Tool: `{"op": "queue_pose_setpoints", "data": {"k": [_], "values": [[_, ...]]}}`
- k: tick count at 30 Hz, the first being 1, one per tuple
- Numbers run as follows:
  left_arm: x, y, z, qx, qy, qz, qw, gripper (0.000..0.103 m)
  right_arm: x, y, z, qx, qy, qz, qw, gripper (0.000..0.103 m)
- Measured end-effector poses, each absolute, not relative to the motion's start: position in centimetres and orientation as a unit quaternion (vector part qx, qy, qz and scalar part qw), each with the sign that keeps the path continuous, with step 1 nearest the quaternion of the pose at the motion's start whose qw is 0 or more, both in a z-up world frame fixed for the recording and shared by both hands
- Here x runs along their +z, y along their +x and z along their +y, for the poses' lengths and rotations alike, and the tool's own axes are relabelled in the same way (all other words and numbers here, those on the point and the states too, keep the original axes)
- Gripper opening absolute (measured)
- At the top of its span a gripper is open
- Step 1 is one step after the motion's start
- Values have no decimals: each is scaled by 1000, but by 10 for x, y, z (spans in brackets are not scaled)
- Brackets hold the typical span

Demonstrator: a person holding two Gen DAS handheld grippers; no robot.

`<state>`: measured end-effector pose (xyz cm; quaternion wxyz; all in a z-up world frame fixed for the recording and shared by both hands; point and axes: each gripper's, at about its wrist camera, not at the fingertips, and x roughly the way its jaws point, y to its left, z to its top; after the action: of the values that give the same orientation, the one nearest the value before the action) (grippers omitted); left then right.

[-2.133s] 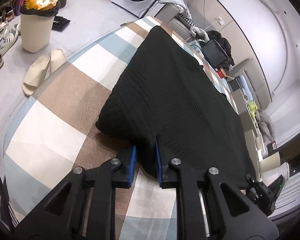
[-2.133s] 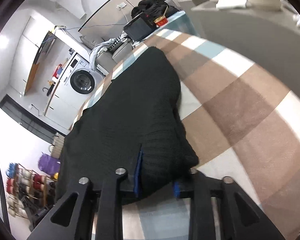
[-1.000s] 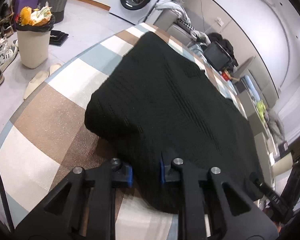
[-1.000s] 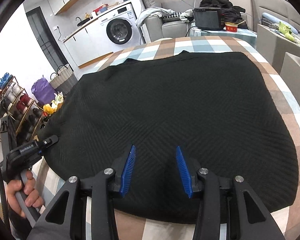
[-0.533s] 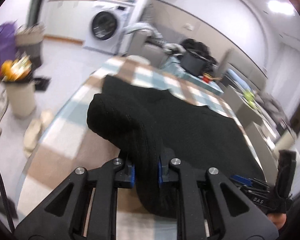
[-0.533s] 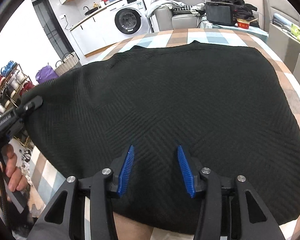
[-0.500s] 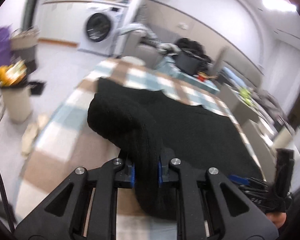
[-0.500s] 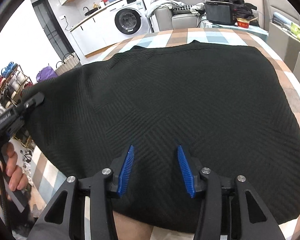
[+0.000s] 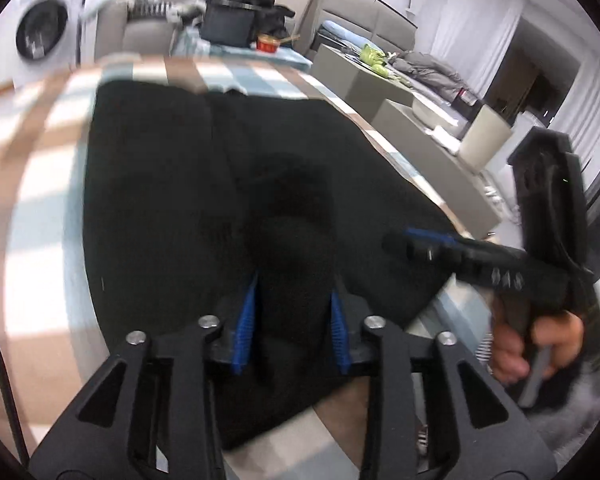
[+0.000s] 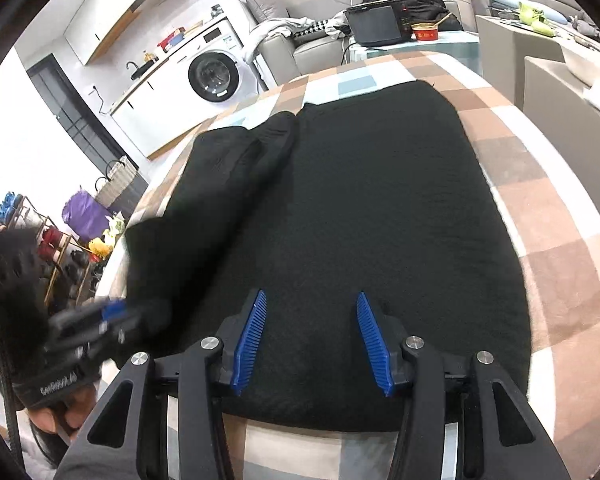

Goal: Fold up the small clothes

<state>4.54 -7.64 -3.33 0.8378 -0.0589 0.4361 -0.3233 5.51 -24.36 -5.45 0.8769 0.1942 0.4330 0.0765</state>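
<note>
A black knit garment (image 9: 172, 184) lies spread on the checked table (image 9: 32, 184), its left side folded over into a thick doubled strip (image 10: 236, 184). My left gripper (image 9: 293, 312) hovers over the near edge, its jaws opening, with a hump of the fold still between the blue pads (image 9: 247, 320). In the right wrist view it is a blur at the garment's near left corner (image 10: 112, 320). My right gripper (image 10: 311, 332) is over the garment's (image 10: 380, 200) near edge, jaws opening, nothing pinched between them. The left wrist view shows the right gripper's (image 9: 420, 240) tips just above the cloth.
A hand (image 9: 540, 344) grips the right tool. The bare checked tablecloth (image 10: 560, 240) runs along the right side. Off the table stand a washing machine (image 10: 212, 72), a shoe rack (image 10: 32, 240) and a sofa with a dark tablet (image 10: 376, 20).
My left gripper swung rightward over the table, carrying the garment's left edge across, and its jaws spread apart. The right gripper shifted slightly and its jaws widened a little.
</note>
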Motion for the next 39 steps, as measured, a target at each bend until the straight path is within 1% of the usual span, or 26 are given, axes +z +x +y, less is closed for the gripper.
{"op": "queue_pose_setpoints", "data": {"k": [2, 3, 4, 6, 7, 12, 19, 20, 21, 22, 23, 26, 28, 33, 35, 37, 39], "values": [[-34, 40, -62, -329, -76, 437, 834, 38, -51, 58, -245, 91, 208, 429, 874, 49], [-32, 37, -56, -328, -81, 435, 834, 42, -50, 60, -245, 100, 215, 428, 872, 49], [-32, 34, -49, -325, -84, 432, 837, 49, -49, 63, -244, 113, 226, 426, 869, 49], [-28, 28, -32, -308, -83, 416, 852, 56, -48, 67, -241, 138, 246, 425, 860, 49], [-27, 26, -26, -295, -80, 410, 860, 57, -47, 69, -239, 151, 259, 426, 854, 50], [-36, 34, -2, -254, -91, 419, 867, 57, -44, 75, -225, 185, 286, 417, 843, 50], [-44, 37, -10, -254, -48, 416, 872, 58, -14, 81, -209, 190, 237, 391, 869, 50], [-45, 36, -14, -258, -39, 418, 870, 58, -13, 83, -204, 194, 227, 397, 868, 50], [-47, 36, -17, -261, -34, 419, 869, 61, -16, 87, -197, 202, 215, 412, 862, 50], [-48, 37, -18, -262, -33, 422, 867, 63, -22, 91, -188, 206, 195, 434, 855, 48], [-50, 38, -20, -260, -33, 426, 866, 63, -29, 91, -183, 209, 181, 449, 850, 43], [-55, 37, -17, -252, -29, 440, 861, 63, -55, 92, -171, 210, 151, 509, 821, 34], [-59, 37, -13, -248, -32, 450, 857, 63, -59, 79, -171, 217, 123, 513, 821, 32], [-63, 39, -3, -246, -56, 462, 850, 65, -46, 68, -174, 221, 85, 515, 824, 32], [-60, 38, -2, -245, -54, 460, 852, 65, -41, 72, -177, 232, 102, 502, 827, 33], [-58, 37, -1, -246, -55, 460, 851, 65, -39, 81, -176, 239, 122, 488, 830, 35], [-55, 35, 1, -246, -56, 458, 852, 65, -44, 93, -171, 243, 131, 483, 831, 36]]}}
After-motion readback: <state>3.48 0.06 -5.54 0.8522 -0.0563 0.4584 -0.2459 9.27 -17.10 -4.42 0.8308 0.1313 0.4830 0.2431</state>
